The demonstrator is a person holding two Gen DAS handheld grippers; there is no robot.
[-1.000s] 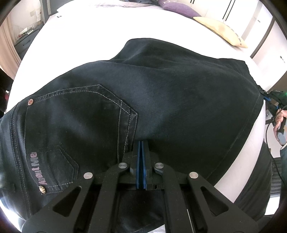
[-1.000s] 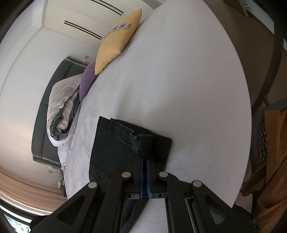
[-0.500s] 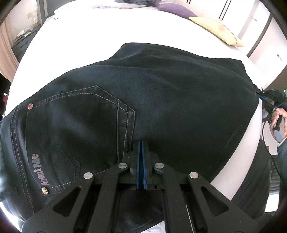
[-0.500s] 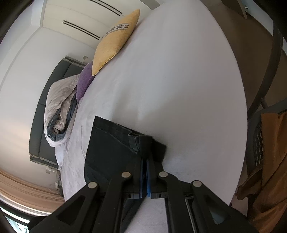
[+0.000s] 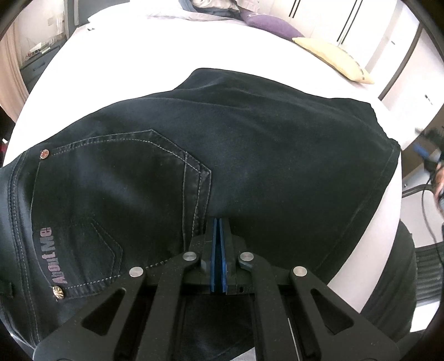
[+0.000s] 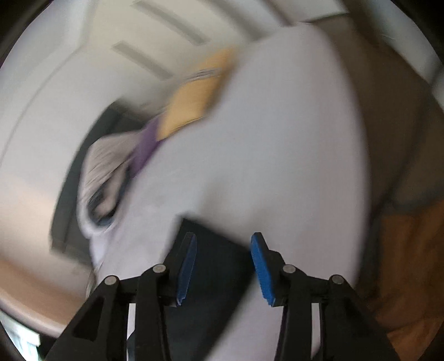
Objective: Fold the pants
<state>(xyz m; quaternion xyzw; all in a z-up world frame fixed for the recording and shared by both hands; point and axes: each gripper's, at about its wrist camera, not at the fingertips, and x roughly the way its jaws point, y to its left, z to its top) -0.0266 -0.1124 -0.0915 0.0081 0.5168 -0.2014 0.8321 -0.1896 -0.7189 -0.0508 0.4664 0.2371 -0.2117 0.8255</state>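
Observation:
Black jeans (image 5: pixel 249 155) lie spread on the white bed (image 5: pixel 138 55), back pocket with an "About Me" label at the left. My left gripper (image 5: pixel 218 222) is shut on the near edge of the jeans beside the pocket. In the blurred right wrist view, my right gripper (image 6: pixel 222 241) is open and empty, its blue pads (image 6: pixel 260 261) apart above a dark corner of the jeans (image 6: pixel 211 266). The right gripper also shows blurred at the far right of the left wrist view (image 5: pixel 428 155).
A yellow pillow (image 5: pixel 333 58) and a purple pillow (image 5: pixel 272 23) lie at the head of the bed with a bundled duvet (image 6: pixel 108 166). White wardrobe doors (image 5: pixel 347 19) stand behind. A chair with orange cloth (image 6: pixel 410 263) is beside the bed.
My right gripper has opened and let go of the jeans corner, and it is moving fast, so its view is blurred. The left gripper stays shut on the jeans.

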